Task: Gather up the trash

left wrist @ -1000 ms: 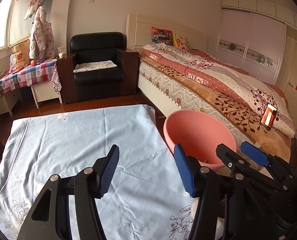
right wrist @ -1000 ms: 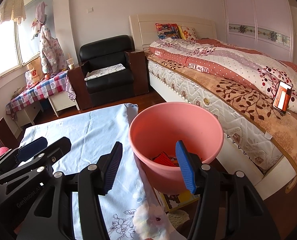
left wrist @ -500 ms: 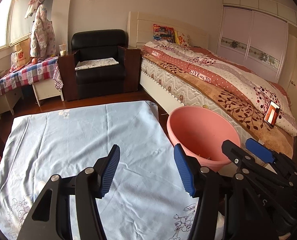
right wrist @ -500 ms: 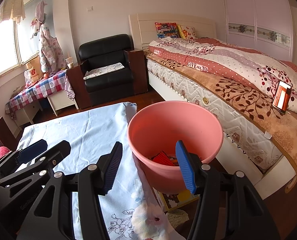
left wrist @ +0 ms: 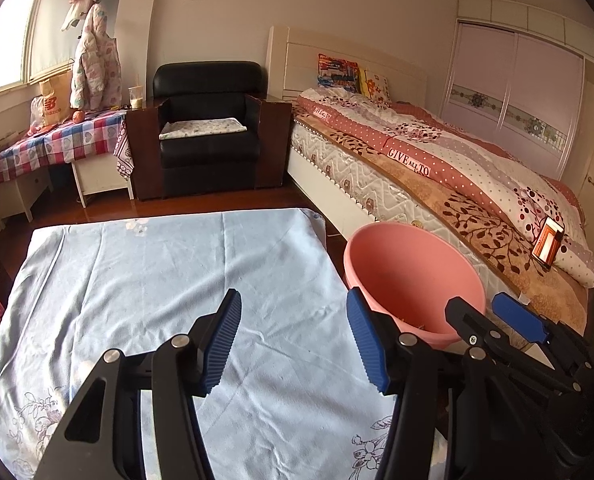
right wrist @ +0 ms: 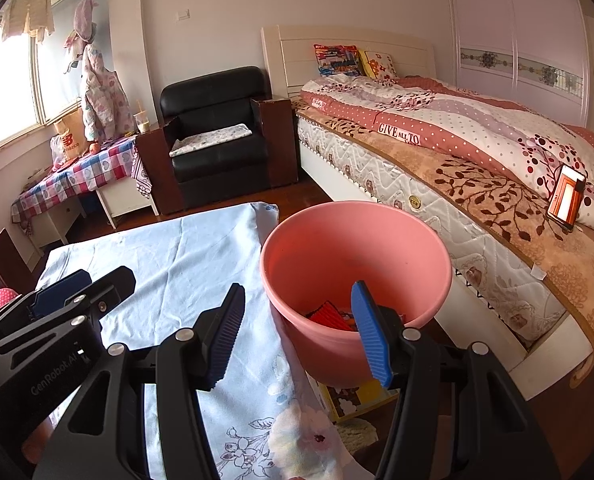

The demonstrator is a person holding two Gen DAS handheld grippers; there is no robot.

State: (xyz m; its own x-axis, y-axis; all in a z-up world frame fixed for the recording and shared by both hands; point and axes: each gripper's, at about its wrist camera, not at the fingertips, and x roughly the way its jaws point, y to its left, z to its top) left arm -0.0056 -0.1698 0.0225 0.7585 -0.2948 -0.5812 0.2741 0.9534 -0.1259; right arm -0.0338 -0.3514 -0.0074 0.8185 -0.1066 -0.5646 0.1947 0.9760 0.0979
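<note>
Both grippers empty, jaws spread wide, nothing between the pads.

Key relation: pink bucket [right wrist: 357, 276] sits off the right-hand edge of the table, between the table and the bed [right wrist: 457, 160]. The right gripper [right wrist: 297, 332] is the nearer one. In its view the bucket mouth is dead ahead and slightly right of centre, and its right finger [right wrist: 371, 340] overlaps the near rim. In the left wrist view the bucket [left wrist: 409, 276] is well to the right of the left gripper [left wrist: 293, 340], with the right gripper's body [left wrist: 517, 344] between them.

Trash: red and orange pieces [right wrist: 331, 316] lie at the bottom of the bucket, partly hidden behind the right finger, so I can't tell exactly what they are.

The table's light blue floral cloth [left wrist: 157, 280] shows no loose item in either view; the near strip is hidden by the gripper bodies.

On the floor just below the bucket, under the table's right edge, there's a yellow printed box or book [right wrist: 357, 398] and a pale crumpled scrap [right wrist: 357, 432]. Can't tell if either counts as trash.

Judgement: collection looks done or nearly so. If the floor items count, they lie below and slightly right of the right gripper, so that hand takes them.
</note>
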